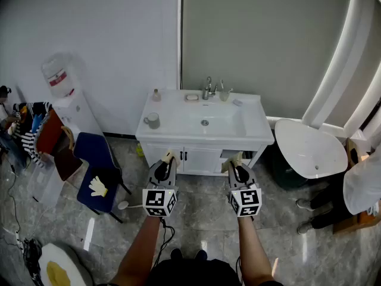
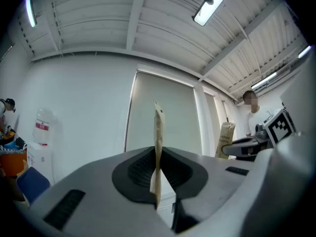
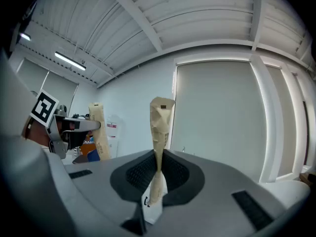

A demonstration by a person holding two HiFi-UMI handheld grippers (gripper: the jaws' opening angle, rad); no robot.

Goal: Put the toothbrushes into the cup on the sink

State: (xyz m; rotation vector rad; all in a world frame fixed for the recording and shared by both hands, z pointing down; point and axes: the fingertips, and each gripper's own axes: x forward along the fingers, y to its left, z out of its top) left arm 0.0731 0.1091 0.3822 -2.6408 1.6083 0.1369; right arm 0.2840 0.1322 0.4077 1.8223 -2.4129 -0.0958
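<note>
left gripper view: left claw (image 2: pixel 157 179) and right claw (image 3: pixel 157 177) each pinch a thin brown-paper toothbrush packet (image 2: pixel 158 132).

Forearms (image 1: pixel 140 252) reach toward twelve o'clock, level and side by side, left gripper (image 1: pixel 168 157) and right gripper (image 1: pixel 237 159) each clamped on a toothbrush packet (image 2: pixel 158 142).

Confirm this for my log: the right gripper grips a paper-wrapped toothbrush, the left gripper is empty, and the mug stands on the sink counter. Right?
Not quite: the left gripper is not empty. The left gripper view shows its jaws shut on a paper-wrapped toothbrush too. The right gripper and the mug on the sink counter are as stated.
</note>
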